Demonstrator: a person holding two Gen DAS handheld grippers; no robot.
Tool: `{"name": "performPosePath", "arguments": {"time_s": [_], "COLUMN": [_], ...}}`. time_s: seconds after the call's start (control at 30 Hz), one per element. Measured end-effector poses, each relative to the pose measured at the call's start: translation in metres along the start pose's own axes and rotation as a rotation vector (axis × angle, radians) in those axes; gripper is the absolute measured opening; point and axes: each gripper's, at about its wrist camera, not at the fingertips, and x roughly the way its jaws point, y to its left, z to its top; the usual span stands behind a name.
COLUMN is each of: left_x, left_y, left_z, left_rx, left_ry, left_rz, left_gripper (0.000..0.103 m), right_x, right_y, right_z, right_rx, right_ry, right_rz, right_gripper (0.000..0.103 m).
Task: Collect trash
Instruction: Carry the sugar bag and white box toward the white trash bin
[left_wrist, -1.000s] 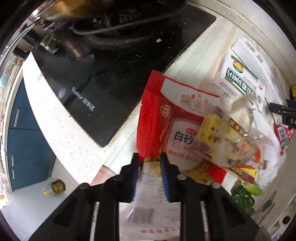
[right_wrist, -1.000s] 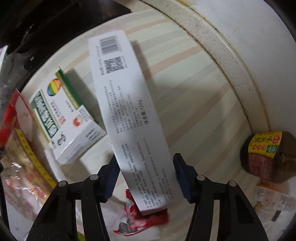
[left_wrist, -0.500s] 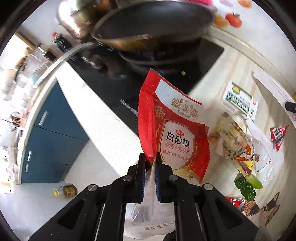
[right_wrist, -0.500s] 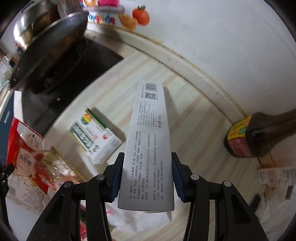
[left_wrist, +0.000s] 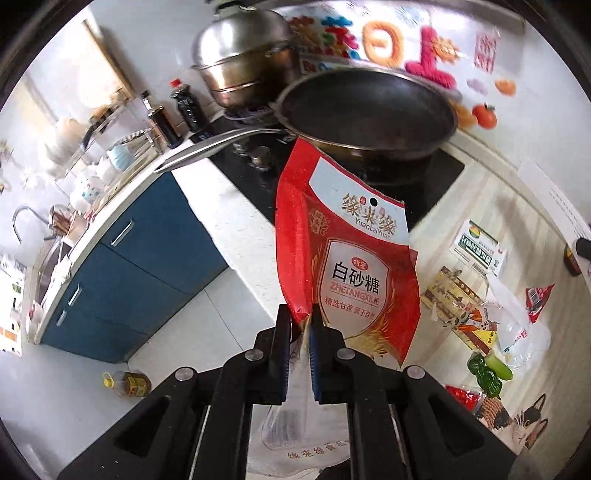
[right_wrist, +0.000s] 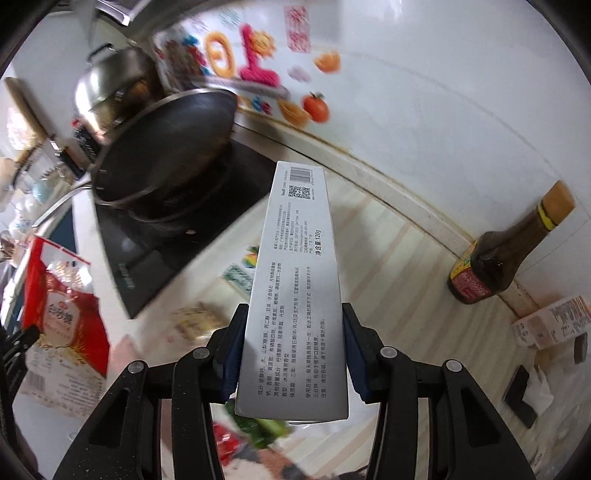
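- Plainly, from the left wrist view, the step in hand is carrying away a piece of trash that is already gripped: the left gripper is clenched on the lower corner of the red sugar bag, its blue pads nearly together with the bag's edge pinched between them.
- The bag stands up from the jaws, clear of the counter, with the wok and the black stove top behind it; its torn top flops toward the wok.
- More trash lies on the counter to the right: a clear wrapper and a small green-and-white box.
- Next, I judge, the bag needs a bin or sack, and none shows here, so the hand must travel without loosening on that thin corner.

- Now the right wrist view: the right gripper grasps a long white carton, a pad pressed on each long side near its lower end.
- The carton juts forward along the fingers, barcode end farthest away, held above the striped counter.
- A brown sauce bottle stands by the wall to the right, well apart.
- The next move calls for carrying the carton to the same drop spot; gripped low, its far end may swing.
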Motion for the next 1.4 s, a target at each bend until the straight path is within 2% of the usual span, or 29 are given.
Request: {"name": "performPosePath", "arguments": {"time_s": [0.13, 0.3, 0.53, 0.73, 0.8, 0.87, 1.03, 1.1, 1.17, 1.27, 1.4], "left_x": [-0.010, -0.014, -0.002, 0.035, 0.054, 0.088, 0.205, 0.250, 0.318, 0.392, 0.469], "left_y": [0.036, 0.093, 0.190, 0.257, 0.272, 0.287, 0.301, 0.301, 0.302, 0.305, 0.302], "left_z": [-0.017, -0.048, -0.118, -0.200, -0.224, -0.258, -0.342, -0.371, -0.412, -0.456, -0.498], "left_rx": [-0.058, -0.135, -0.285, -0.411, -0.441, -0.485, -0.588, -0.623, -0.685, -0.742, -0.779], "left_ry": [-0.018, -0.015, 0.049, 0.173, 0.213, 0.278, 0.439, 0.486, 0.557, 0.630, 0.704], "left_rz": [-0.001, 0.030, 0.114, 0.168, 0.178, 0.180, 0.146, 0.120, 0.069, 0.039, -0.003], "left_gripper": [0.006, 0.006, 0.006, 0.006, 0.006, 0.006, 0.006, 0.006, 0.006, 0.006, 0.007], "right_x": [-0.031, -0.048, -0.025, 0.016, 0.036, 0.067, 0.164, 0.203, 0.255, 0.327, 0.413], "right_y": [0.042, 0.111, 0.233, 0.333, 0.355, 0.377, 0.419, 0.428, 0.437, 0.446, 0.456], "right_z": [-0.018, -0.050, -0.117, -0.192, -0.215, -0.244, -0.335, -0.366, -0.406, -0.458, -0.517], "right_rx": [-0.028, -0.094, -0.272, -0.418, -0.450, -0.492, -0.566, -0.566, -0.564, -0.552, -0.536], "right_ry": [-0.035, -0.038, 0.028, 0.131, 0.169, 0.220, 0.373, 0.436, 0.520, 0.630, 0.772], "right_rz": [0.045, 0.100, 0.185, 0.268, 0.293, 0.309, 0.342, 0.354, 0.368, 0.381, 0.382], "right_gripper": [0.049, 0.049, 0.049, 0.049, 0.049, 0.049, 0.049, 0.049, 0.049, 0.049, 0.049]}}
